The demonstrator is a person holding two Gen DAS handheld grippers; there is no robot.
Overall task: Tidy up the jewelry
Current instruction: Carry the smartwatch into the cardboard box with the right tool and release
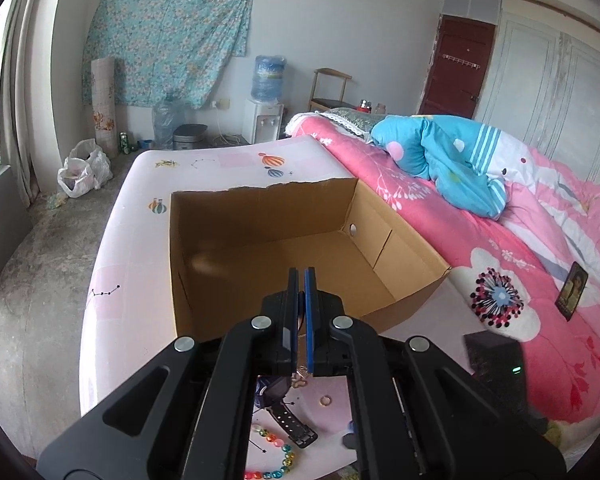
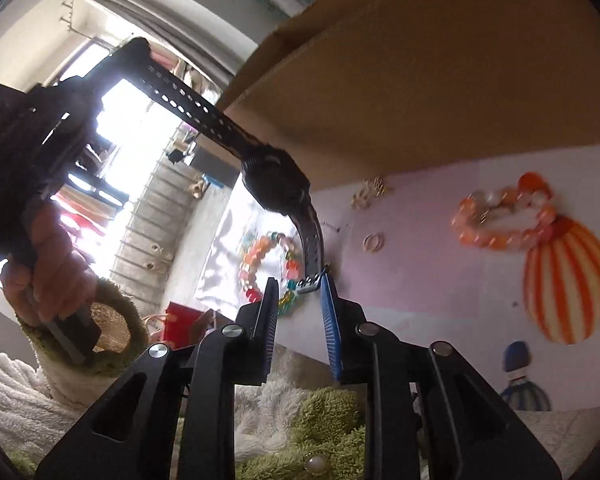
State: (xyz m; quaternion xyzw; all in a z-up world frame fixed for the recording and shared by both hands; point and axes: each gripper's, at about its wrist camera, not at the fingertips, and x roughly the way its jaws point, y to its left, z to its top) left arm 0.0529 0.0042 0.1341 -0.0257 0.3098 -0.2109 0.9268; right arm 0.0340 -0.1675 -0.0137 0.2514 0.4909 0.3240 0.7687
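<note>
Your left gripper (image 1: pixel 301 280) has its jaws clenched on the black rubber watch (image 2: pixel 278 186); the right wrist view shows the perforated strap running up into that gripper, with the case and buckle end dangling. In the left wrist view, the watch (image 1: pixel 284 412) hangs below the jaws, above the pale pink worktop (image 1: pixel 132 280) printed with balloons. Your right gripper (image 2: pixel 300 304) has its jaws released, and the blue ribbed pad (image 2: pixel 330 320) sits just beside the metal buckle; contact unclear.

The open brown cardboard box (image 1: pixel 268 240), with a torn far rim and smooth inner walls, stands on the worktop just beyond the left gripper. On the worktop near you: multicolour faceted bead bracelet (image 1: pixel 280 456), small gold ring (image 1: pixel 325 401), gold earrings (image 2: pixel 368 194) by the box wall, and orange-white glossy bead bracelet (image 2: pixel 504 220) to the right, blurred. Pink floral quilt (image 1: pixel 500 264) on the bed right of the box. Fuzzy green-white sleeve (image 2: pixel 112 344) near you.
</note>
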